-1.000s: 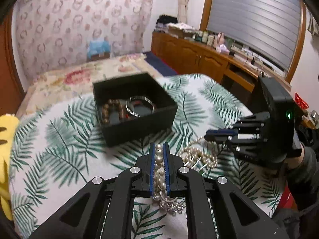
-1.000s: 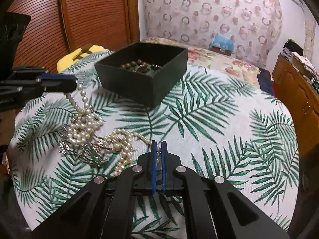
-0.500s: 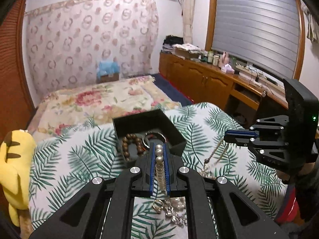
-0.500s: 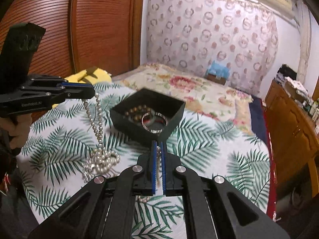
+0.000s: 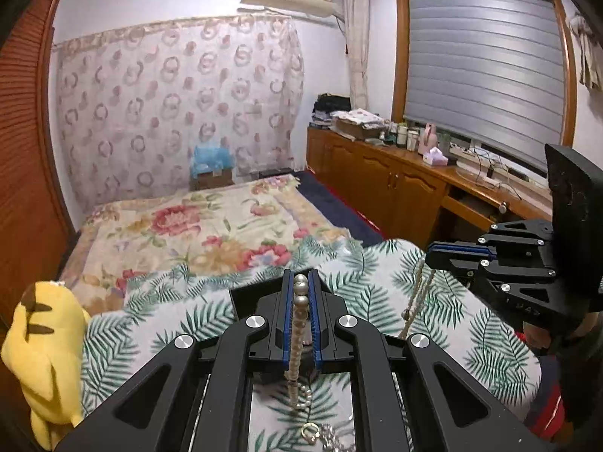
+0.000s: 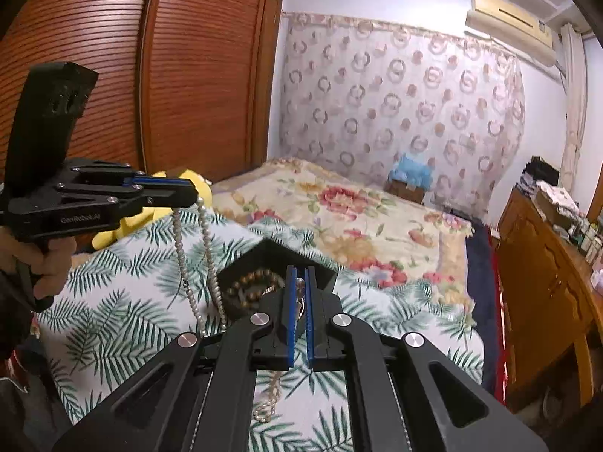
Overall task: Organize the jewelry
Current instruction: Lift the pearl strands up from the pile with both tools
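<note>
My left gripper (image 5: 301, 282) is shut on a white pearl necklace (image 5: 298, 324), lifted high over the leaf-print table (image 5: 158, 327). From the right wrist view the strand (image 6: 205, 263) hangs in a loop from the left gripper (image 6: 188, 194). My right gripper (image 6: 300, 282) is shut on another part of the pearl strand (image 6: 268, 399), which dangles below it; it also shows in the left wrist view (image 5: 433, 258). The black jewelry box (image 6: 271, 252) with a brown bead bracelet (image 6: 248, 286) sits under the grippers, partly hidden.
A yellow plush toy (image 5: 45, 346) lies at the table's left edge. More jewelry, including a gold ring (image 5: 309, 431), lies on the cloth below. A floral bed (image 5: 196, 226) is behind, a wooden cabinet (image 5: 395, 188) on the right.
Both grippers have risen well above the table, pulling the pearl necklace up off the cloth; the strand now hangs stretched and the box sits lower in view.
</note>
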A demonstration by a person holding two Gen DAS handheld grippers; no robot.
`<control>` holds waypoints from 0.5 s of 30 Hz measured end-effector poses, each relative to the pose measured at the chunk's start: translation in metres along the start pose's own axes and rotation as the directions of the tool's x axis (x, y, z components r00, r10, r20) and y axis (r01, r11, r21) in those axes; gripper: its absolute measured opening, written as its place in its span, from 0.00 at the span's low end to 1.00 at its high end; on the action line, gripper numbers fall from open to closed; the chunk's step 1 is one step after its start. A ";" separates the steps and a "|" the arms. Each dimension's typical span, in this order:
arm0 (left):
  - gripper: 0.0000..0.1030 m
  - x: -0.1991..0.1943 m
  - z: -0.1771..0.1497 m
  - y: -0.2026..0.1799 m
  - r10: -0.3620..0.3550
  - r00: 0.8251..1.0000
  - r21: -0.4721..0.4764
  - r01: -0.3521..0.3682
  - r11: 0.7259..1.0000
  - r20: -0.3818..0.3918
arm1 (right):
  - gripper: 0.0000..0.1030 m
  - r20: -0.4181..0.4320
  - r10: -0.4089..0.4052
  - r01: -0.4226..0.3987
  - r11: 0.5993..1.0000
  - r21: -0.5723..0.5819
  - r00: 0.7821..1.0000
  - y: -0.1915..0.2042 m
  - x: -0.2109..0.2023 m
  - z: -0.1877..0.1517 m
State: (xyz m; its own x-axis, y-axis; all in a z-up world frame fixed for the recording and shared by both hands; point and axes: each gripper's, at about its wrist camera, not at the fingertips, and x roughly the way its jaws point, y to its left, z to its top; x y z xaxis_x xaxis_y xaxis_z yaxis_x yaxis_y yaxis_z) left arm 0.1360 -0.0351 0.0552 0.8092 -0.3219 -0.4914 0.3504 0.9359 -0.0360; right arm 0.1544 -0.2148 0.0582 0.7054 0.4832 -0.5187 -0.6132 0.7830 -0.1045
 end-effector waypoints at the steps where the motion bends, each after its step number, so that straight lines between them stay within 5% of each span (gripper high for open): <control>1: 0.07 0.000 0.005 0.001 0.003 1.000 0.002 -0.003 1.000 0.007 | 0.05 0.008 0.000 0.000 1.000 -0.003 1.000 -0.001 -0.001 0.004; 15: 0.07 0.005 0.051 0.009 0.020 0.997 0.010 -0.021 1.000 0.078 | 0.05 0.114 0.003 -0.002 1.000 -0.016 0.993 -0.011 -0.002 0.055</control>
State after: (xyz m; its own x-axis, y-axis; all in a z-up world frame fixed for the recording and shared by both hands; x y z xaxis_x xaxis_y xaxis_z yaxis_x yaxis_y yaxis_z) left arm 0.1677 -0.0359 0.0966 0.8505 -0.3131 -0.4227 0.3380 0.9410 -0.0171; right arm 0.1794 -0.2034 0.1076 0.7393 0.5275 -0.4185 -0.6199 0.7759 -0.1171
